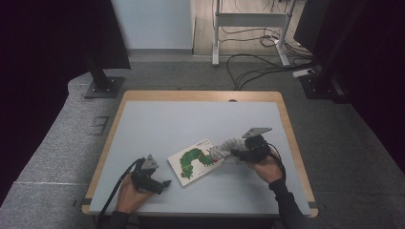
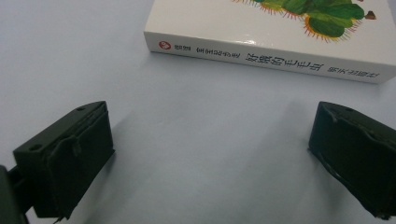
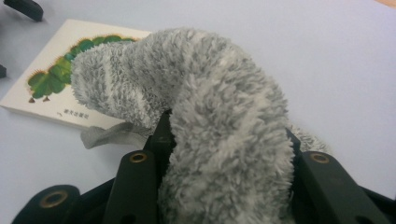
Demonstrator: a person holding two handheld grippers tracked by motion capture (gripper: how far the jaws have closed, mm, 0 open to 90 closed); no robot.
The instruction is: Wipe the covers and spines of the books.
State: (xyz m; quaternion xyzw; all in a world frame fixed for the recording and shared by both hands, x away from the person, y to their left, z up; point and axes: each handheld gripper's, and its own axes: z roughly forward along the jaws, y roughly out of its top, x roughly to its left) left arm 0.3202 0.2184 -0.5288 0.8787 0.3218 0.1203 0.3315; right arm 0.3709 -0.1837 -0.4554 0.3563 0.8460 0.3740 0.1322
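Fuzzy grey-and-white striped fabric, a plush sock by the look of it, bulges up between the black jaws in the right gripper view. The right gripper is clamped on it: the pile is squeezed between the two jaws and its free end droops forward. In the high view the sock hangs from that gripper at about four o'clock on the table, its loose end touching or just over the right-hand corner of a picture book with a green caterpillar on its cover. The book lies flat near the table's middle, toward the person's edge.

At about seven o'clock the left gripper rests low by the table, jaws standing well apart with nothing between them; in its own view the book's spine lies just ahead, not touched.

Judging by this, the pick-up is done: the sock is gripped and off the table. What seems left is the placing, probably onto or beside the book, then letting go. Whether the left gripper is to steady or open the book I cannot tell.
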